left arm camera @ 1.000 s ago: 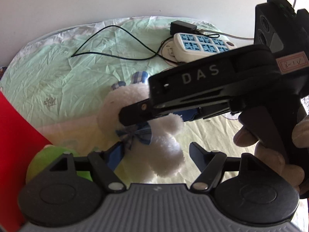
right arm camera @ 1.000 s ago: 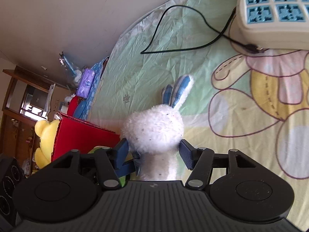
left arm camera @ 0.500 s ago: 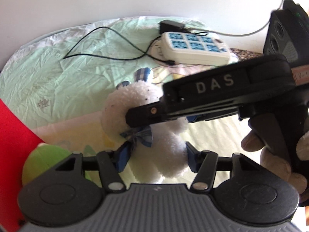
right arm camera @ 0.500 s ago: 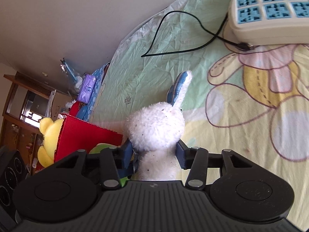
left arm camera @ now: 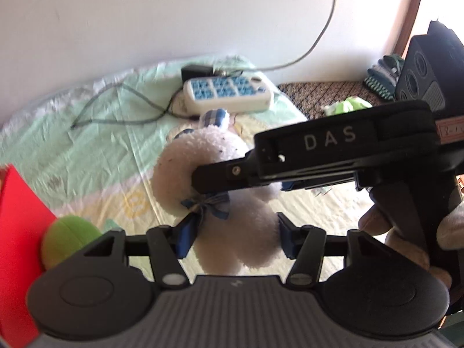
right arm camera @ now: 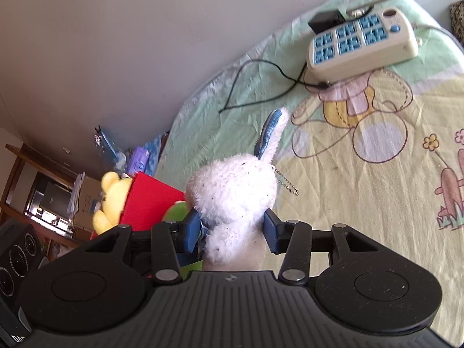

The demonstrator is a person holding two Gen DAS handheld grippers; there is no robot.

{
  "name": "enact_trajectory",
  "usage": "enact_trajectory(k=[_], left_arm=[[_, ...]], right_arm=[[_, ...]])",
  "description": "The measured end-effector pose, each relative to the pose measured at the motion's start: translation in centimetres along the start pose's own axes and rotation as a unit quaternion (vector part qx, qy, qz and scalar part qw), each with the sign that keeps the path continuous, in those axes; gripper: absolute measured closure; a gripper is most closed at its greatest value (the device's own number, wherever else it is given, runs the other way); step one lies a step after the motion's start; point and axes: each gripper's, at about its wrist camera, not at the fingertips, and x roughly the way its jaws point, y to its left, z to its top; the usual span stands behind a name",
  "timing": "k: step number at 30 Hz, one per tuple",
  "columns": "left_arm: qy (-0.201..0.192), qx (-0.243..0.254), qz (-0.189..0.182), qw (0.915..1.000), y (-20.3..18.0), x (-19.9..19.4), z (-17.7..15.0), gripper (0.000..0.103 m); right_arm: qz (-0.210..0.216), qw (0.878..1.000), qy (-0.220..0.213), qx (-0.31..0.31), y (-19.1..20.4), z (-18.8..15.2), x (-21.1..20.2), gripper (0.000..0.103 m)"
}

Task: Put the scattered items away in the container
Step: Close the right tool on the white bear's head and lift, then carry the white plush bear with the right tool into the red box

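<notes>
You have the white plush rabbit pinched from two sides at once: your left gripper has its blue pads pressed into the soft body below the bow, and your right gripper is squeezed in around the neck, just under the head. Both sets of jaws have just been closing and now sit partway shut, sunk into the fur, so neither is empty. The toy looks lifted clear of the printed bedsheet, its checked ear pointing up. The red container stands off to your left, with a green ball beside it and a yellow plush at its far side. Move both hands together at the same pace so the rabbit isn't stretched or twisted between them. Carry it over the red rim before lowering, and open both grips only once it is well inside
</notes>
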Motion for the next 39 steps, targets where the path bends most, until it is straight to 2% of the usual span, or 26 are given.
enact_trajectory(k=[7, 12, 15, 20, 25, 29, 39], left_arm=[[-0.051, 0.007, 0.024, 0.9984, 1.2, -4.4, -0.3, 0.044], [-0.106, 0.009, 0.046, 0.9933, 3.2, -8.8, -0.6, 0.044], [-0.133, 0.006, 0.058, 0.9894, 5.1, -11.3, -1.1, 0.044], [-0.154, -0.009, 0.075, 0.9851, 9.7, -14.7, -2.4, 0.044], [-0.16, -0.009, 0.102, 0.9818, 14.5, -17.3, -4.2, 0.044], [-0.148, -0.013, 0.124, 0.9811, 18.2, -18.5, -6.4, 0.044], [-0.105, -0.017, 0.155, 0.9821, 26.3, -18.5, -10.2, 0.044]], right_arm=[[0.005, 0.998, -0.04, -0.052, 4.7, -0.7, -0.9, 0.055], [0.026, 0.993, -0.071, -0.092, 9.2, -1.1, -0.9, 0.055], [0.039, 0.989, -0.082, -0.114, 12.3, -1.3, -0.3, 0.055], [0.054, 0.985, -0.089, -0.139, 17.2, -1.9, 2.5, 0.055], [0.074, 0.982, -0.089, -0.152, 21.8, -3.5, 6.4, 0.055], [0.083, 0.98, -0.084, -0.162, 24.7, -5.1, 10.4, 0.054], [0.085, 0.98, -0.054, -0.17, 29.1, -8.3, 18.7, 0.054]])
